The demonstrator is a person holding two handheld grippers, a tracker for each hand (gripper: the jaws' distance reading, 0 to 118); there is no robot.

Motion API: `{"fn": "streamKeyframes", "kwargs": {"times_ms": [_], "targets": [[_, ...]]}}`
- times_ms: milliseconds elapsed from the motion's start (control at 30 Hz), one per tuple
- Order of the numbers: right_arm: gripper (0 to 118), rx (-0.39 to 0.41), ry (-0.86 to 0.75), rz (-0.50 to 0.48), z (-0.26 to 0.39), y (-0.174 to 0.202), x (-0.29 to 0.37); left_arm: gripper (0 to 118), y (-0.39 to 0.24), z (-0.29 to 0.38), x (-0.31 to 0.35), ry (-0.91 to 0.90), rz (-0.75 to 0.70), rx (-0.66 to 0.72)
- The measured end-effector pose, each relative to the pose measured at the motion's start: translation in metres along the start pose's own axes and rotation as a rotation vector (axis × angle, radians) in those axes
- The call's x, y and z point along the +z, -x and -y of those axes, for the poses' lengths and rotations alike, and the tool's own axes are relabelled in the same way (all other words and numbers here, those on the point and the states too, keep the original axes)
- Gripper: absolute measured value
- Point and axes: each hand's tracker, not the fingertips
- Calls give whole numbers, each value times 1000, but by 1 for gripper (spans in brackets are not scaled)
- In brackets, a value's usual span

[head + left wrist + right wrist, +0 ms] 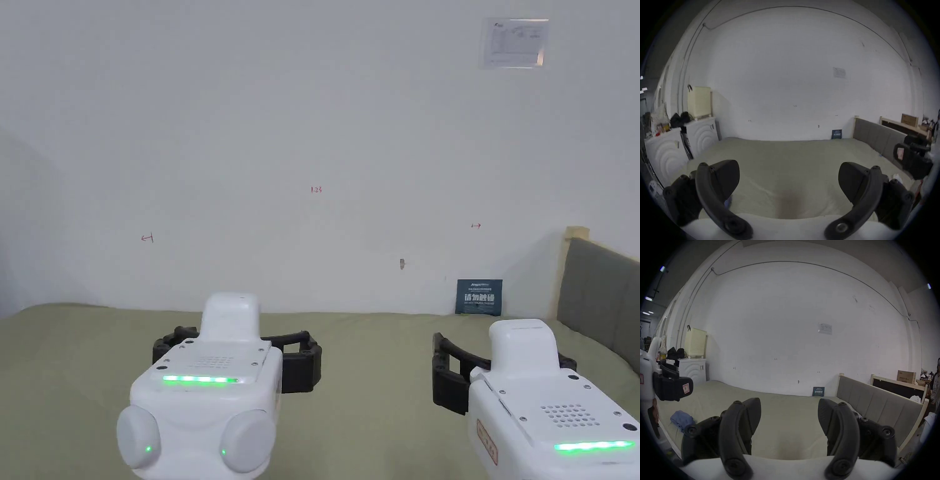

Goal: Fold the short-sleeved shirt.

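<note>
Shirt (682, 419) (blue, crumpled) partly hidden behind hand-held gripper (789, 417).

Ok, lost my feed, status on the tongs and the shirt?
Left tongs open, empty. Right tongs open, empty. Blue shirt bunched on the bed, untouched. Nothing in the way.

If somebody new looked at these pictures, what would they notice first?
Probably the two white tools with green lights, held low over the green bed: the left tongs and the right tongs, both wide open and holding nothing. Next, the big bare white wall behind the bed. Last, a small crumpled blue cloth, lying on the bed near its left edge in the right gripper view.
</note>
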Motion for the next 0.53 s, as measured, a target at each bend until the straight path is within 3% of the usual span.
{"fn": "streamKeyframes", "kwargs": {"times_ms": [100, 200, 333, 533], "targets": [[77, 2, 2, -3, -1, 1, 2, 118, -4, -5, 3, 33, -9, -29], [77, 4, -2, -10, -3, 3, 4, 118, -9, -1, 5, -48, -52, -92], [77, 4, -17, -28, -5, 5, 9, 118, -8, -9, 4, 15, -74, -59], [77, 6, -20, -44, -11, 8, 14, 118, -8, -16, 15, -38, -71, -60]]}}
